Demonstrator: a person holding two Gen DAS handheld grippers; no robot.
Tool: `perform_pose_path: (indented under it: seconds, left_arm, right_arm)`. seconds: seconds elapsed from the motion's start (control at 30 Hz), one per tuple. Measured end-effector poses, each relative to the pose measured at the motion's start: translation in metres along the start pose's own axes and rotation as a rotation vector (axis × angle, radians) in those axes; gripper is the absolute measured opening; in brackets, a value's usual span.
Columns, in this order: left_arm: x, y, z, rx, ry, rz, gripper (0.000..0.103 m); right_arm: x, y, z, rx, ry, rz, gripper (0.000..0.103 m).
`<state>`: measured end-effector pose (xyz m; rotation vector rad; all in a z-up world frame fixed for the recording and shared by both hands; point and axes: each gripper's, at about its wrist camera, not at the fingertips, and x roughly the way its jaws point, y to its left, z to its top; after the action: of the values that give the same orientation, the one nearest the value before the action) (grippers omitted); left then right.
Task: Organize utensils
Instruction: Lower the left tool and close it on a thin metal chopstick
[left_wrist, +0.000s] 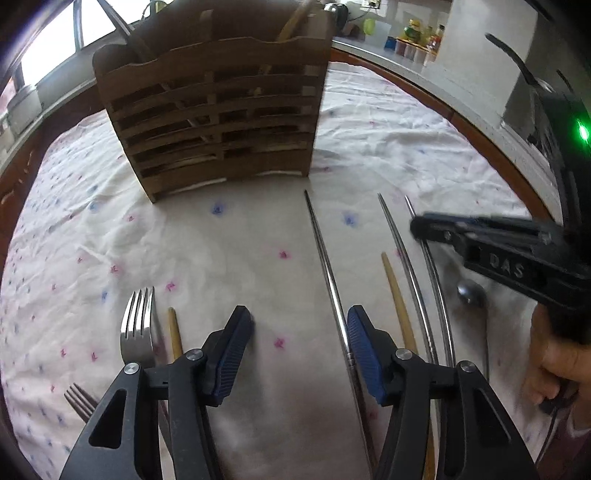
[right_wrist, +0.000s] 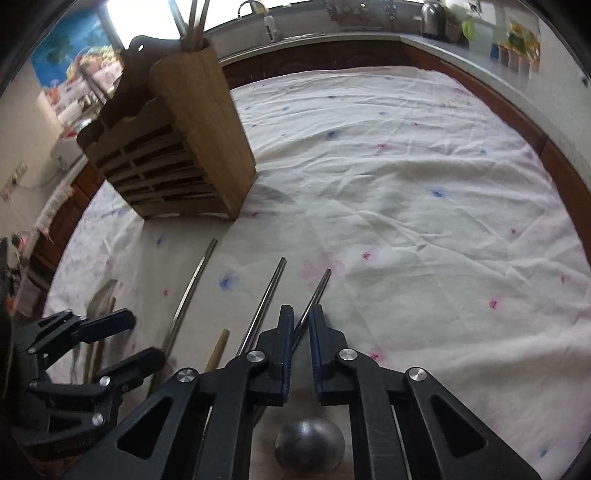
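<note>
Utensils lie in a loose row on the flowered tablecloth (right_wrist: 406, 166), near the wooden slatted utensil holder (left_wrist: 218, 122) that stands at the far side, so that each can be lifted and dropped in from above. The rightmost metal chopstick (right_wrist: 317, 291) sits between the pads of the right gripper (right_wrist: 301, 332), which is clenched on its near part, presumably to carry it to the holder. Two more metal chopsticks (right_wrist: 264, 295) lie to its left, with a wooden chopstick (left_wrist: 397, 299) between them. A spoon (right_wrist: 309, 448) rests near, under that gripper. The left gripper (left_wrist: 299, 343) hangs released, grasping nothing, just beside the leftmost metal chopstick (left_wrist: 325, 258). Forks (left_wrist: 138, 325) lie farther left.
</note>
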<state>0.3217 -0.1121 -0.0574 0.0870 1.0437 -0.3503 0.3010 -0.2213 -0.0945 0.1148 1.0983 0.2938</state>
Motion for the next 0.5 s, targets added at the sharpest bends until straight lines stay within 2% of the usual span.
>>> perform_pose_path:
  seconds: [0.2,0.3,0.37,0.43,0.5]
  left_arm:
    - [0.013,0.0,0.031,0.001,0.014,-0.009,0.054]
    - [0.03,-0.002,0.045,0.015,0.046,-0.012,0.041]
    - [0.038,-0.006,0.052,0.05,0.041,0.012,0.04]
    - [0.041,-0.008,0.053,0.078,0.045,0.029,0.032]
    - [0.042,-0.006,0.051,0.094,0.046,0.021,0.032]
  right_arm:
    - [0.006,-0.006,0.011,0.025,-0.005,0.011,0.007]
    - [0.007,-0.009,0.013,0.01,0.002,0.03,0.007]
    - [0.006,-0.009,0.012,-0.032,0.007,0.023,0.006]
    - [0.004,-0.01,0.011,-0.054,0.015,0.015,0.006]
    - [0.004,-0.014,0.012,-0.031,0.027,0.034,0.006]
